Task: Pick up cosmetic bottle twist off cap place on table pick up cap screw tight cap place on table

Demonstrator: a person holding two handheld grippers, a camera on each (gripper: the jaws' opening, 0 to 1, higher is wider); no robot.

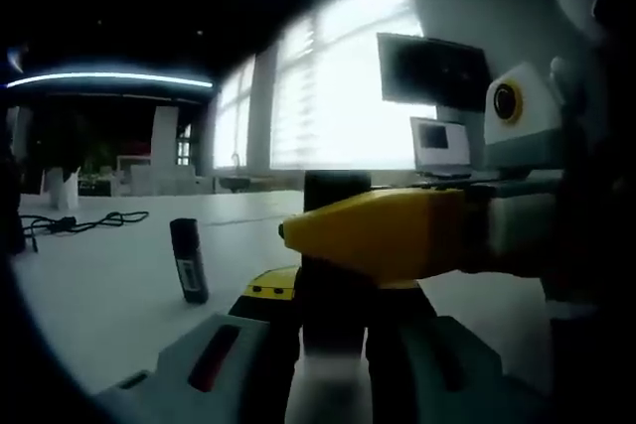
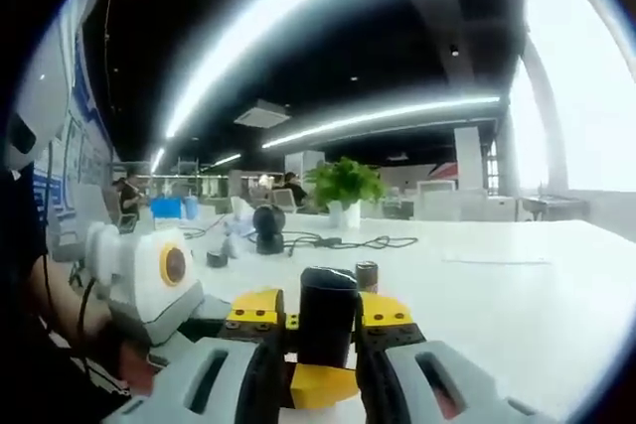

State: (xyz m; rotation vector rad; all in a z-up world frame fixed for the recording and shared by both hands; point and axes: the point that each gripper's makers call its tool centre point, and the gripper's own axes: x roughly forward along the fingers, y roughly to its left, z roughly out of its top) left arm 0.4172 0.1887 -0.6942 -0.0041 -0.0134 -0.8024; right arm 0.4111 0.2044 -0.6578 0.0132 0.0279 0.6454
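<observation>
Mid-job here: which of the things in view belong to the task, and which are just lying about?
Job: black cylindrical cosmetic bottle, clamped by left gripper and right gripper.
Lying about: small dark tube standing on the white table, black cable, green potted plant, open laptop.

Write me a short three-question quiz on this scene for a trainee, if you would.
1. True or false: the right gripper has its jaws shut on the dark cap while the left gripper holds the cosmetic bottle.
2. In the left gripper view, what stands on the table to the left of the jaws? A) a small dark container B) a red mug C) a folded towel
3. Fill in: beyond the cap in the right gripper view stands a leafy green ____.

Key: 1 true; 2 A; 3 plant.
</observation>
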